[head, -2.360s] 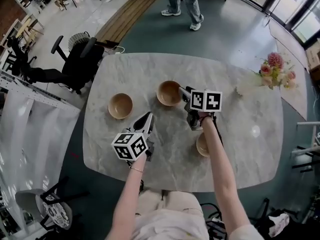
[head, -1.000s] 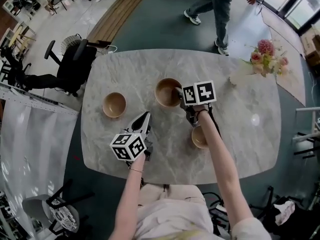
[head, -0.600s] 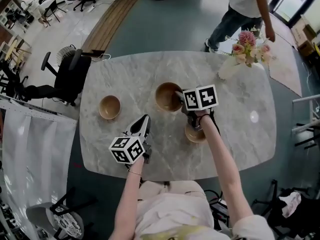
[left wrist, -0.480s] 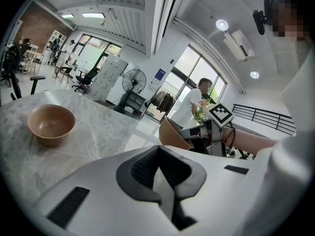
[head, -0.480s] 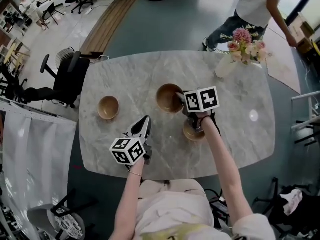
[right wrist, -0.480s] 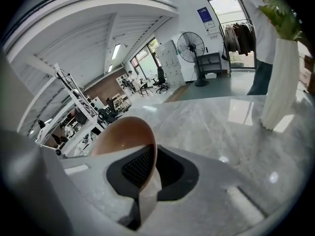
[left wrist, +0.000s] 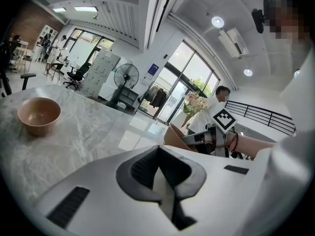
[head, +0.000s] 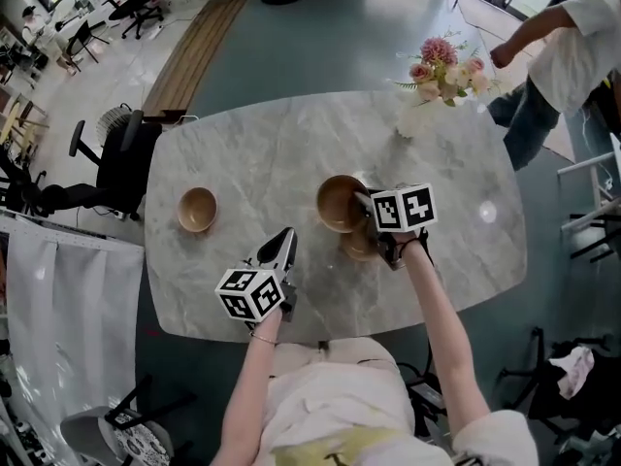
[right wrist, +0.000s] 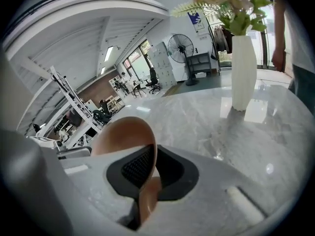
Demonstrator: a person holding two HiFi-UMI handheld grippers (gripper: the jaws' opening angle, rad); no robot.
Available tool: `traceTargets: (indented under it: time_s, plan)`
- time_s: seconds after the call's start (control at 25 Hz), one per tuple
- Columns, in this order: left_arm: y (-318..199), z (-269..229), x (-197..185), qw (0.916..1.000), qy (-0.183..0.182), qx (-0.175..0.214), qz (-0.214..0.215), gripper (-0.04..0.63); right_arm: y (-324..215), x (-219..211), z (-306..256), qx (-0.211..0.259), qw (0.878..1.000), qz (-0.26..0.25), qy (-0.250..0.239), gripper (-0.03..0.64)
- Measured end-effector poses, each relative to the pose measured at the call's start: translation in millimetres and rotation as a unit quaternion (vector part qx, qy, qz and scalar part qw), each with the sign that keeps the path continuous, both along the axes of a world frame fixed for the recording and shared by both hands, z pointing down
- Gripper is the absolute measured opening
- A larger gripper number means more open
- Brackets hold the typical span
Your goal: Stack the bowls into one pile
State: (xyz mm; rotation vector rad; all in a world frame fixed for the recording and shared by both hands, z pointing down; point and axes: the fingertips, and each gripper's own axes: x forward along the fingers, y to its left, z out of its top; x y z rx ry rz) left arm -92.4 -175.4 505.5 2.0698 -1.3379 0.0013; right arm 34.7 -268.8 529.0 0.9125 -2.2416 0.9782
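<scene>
Currently the right gripper is clenched on the near rim of a large wooden bowl. Its own view shows the rim wall pinched between both pads. The bowl sits tilted and reaches out ahead and to the left of the jaws. Just behind and below that gripper's tips sits a second bowl on the marble tabletop, partly covered by the gripper. The held bowl probably overlaps its edge, but whether they touch can't be told from above.

The left gripper has its jaws closed together with nothing between them, and it hovers over the near part of the tabletop. A small bowl stands upright ahead and to the left of it, well apart. The right gripper and its bowl are ahead and to the right of it.

A white vase of pink flowers stands upright ahead and to the right of the right gripper, well apart. A person stands past the far right corner.
</scene>
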Motion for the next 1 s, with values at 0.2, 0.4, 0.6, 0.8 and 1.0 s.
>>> traceTargets:
  time_s: [0.2, 0.4, 0.6, 0.8, 1.0]
  plan:
    - [5.0, 3.8, 13.6, 0.9999, 0.0, -0.005, 0.015, 0.0, 14.1, 19.6, 6.8, -0.002, 1.0, 0.008, 0.012, 0.018]
    - [9.9, 12.0, 25.6, 0.9996, 0.001, -0.015, 0.026, 0.0, 26.2, 37.9, 19.3, -0.004, 0.999, 0.011, 0.036, 0.018]
    - [16.3, 21.8, 35.7, 0.999, 0.003, -0.028, 0.035, 0.0, 37.1, 51.0, 30.3, -0.005, 0.998, 0.01, 0.061, 0.018]
    - [20.7, 29.7, 38.3, 0.9986, 0.002, -0.039, 0.037, 0.0, 45.3, 55.6, 38.7, -0.002, 0.996, 0.0, 0.091, 0.018]
    - [21.7, 35.2, 42.4, 0.9982, 0.002, -0.046, 0.038, 0.0, 48.6, 55.3, 42.3, 0.012, 0.993, -0.019, 0.114, 0.018]
